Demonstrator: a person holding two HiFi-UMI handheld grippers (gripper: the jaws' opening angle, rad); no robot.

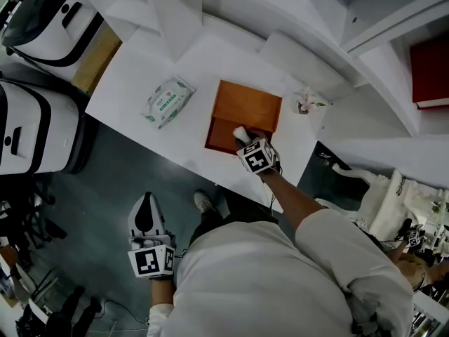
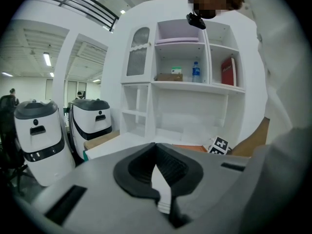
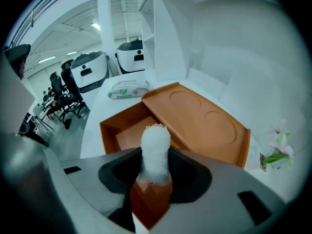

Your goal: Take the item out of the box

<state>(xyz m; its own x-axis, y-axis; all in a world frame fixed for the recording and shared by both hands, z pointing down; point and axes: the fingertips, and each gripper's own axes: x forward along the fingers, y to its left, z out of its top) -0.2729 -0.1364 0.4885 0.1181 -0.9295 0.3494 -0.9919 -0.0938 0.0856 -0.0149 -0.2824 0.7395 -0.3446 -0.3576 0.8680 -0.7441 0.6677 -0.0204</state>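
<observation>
An orange box (image 1: pixel 224 137) stands open on the white table (image 1: pixel 140 76), its lid (image 1: pixel 249 104) folded back behind it. In the right gripper view the box's tray (image 3: pixel 122 133) lies below the jaws and the lid (image 3: pixel 204 118) slopes away to the right. My right gripper (image 1: pixel 245 139) hangs over the tray's near edge, shut on a white fluffy roll (image 3: pixel 155 152) that sticks up between its pads (image 3: pixel 187 174). That roll (image 1: pixel 240 132) shows as a small white tip in the head view. My left gripper (image 1: pixel 146 206) is held low over the floor, its jaws (image 2: pixel 156 147) together and holding nothing.
A pack of wet wipes (image 1: pixel 167 100) lies left of the box on the table. A small potted flower (image 1: pixel 306 104) stands to the right of the lid. White shelving (image 2: pixel 192 87) rises behind the table. Two white machines (image 1: pixel 35 125) stand on the floor at left.
</observation>
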